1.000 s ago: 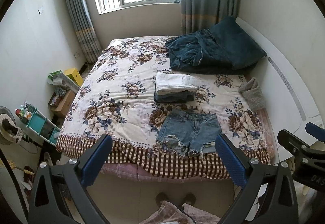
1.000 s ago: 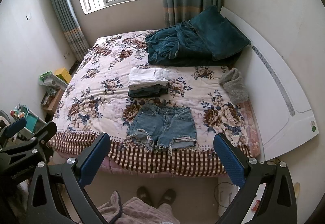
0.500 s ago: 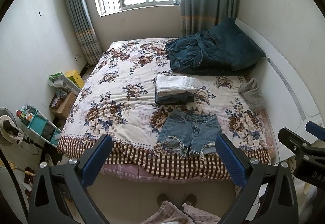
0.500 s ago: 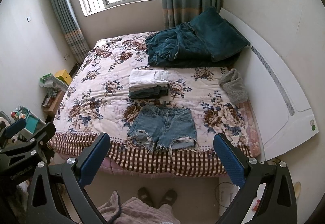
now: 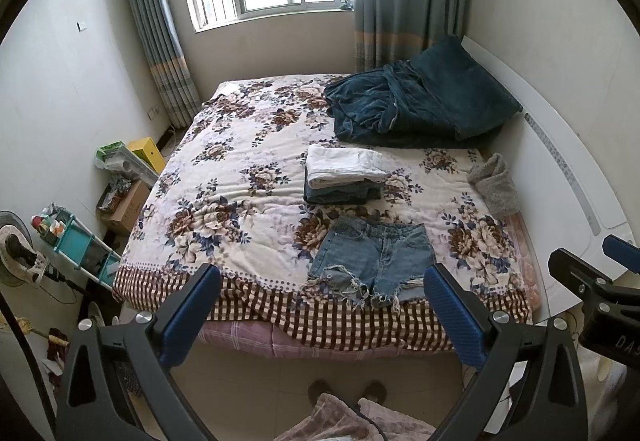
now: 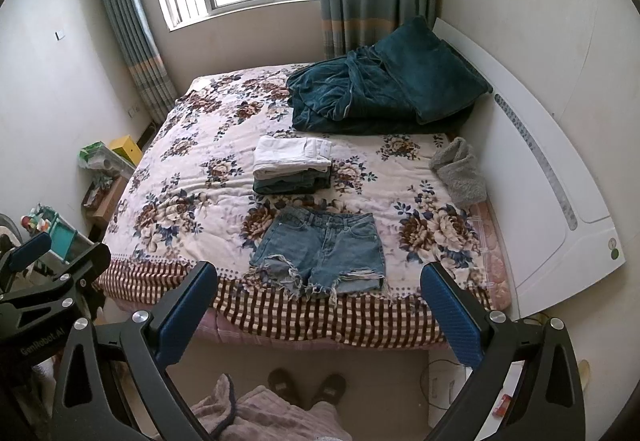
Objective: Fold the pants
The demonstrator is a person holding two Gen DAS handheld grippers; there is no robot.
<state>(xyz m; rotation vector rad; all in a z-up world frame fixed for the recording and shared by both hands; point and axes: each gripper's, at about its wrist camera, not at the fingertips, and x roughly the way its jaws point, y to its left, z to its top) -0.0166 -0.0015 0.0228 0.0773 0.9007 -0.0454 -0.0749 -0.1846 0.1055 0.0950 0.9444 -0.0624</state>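
A pair of frayed light-blue denim shorts (image 5: pixel 370 261) lies spread flat near the front edge of the floral bed (image 5: pixel 224 209), waistband toward the window; it also shows in the right wrist view (image 6: pixel 320 251). My left gripper (image 5: pixel 320 317) is open and empty, held well back from the bed and above the floor. My right gripper (image 6: pixel 318 315) is open and empty too, likewise away from the shorts. Behind the shorts sits a stack of folded clothes (image 5: pixel 342 175), white on top, also in the right wrist view (image 6: pixel 292 163).
A dark teal blanket (image 5: pixel 416 101) lies heaped at the headboard end. A grey sock-like cloth (image 5: pixel 494 185) lies by the white headboard (image 5: pixel 560 161). Boxes and a teal rack (image 5: pixel 76 245) stand left of the bed. Slippered feet (image 6: pixel 306 387) stand on the floor below.
Both grippers have drawn slightly back and up from the bed, so the shorts sit a little lower and farther off. Both stay open. Nothing on the bed moved.
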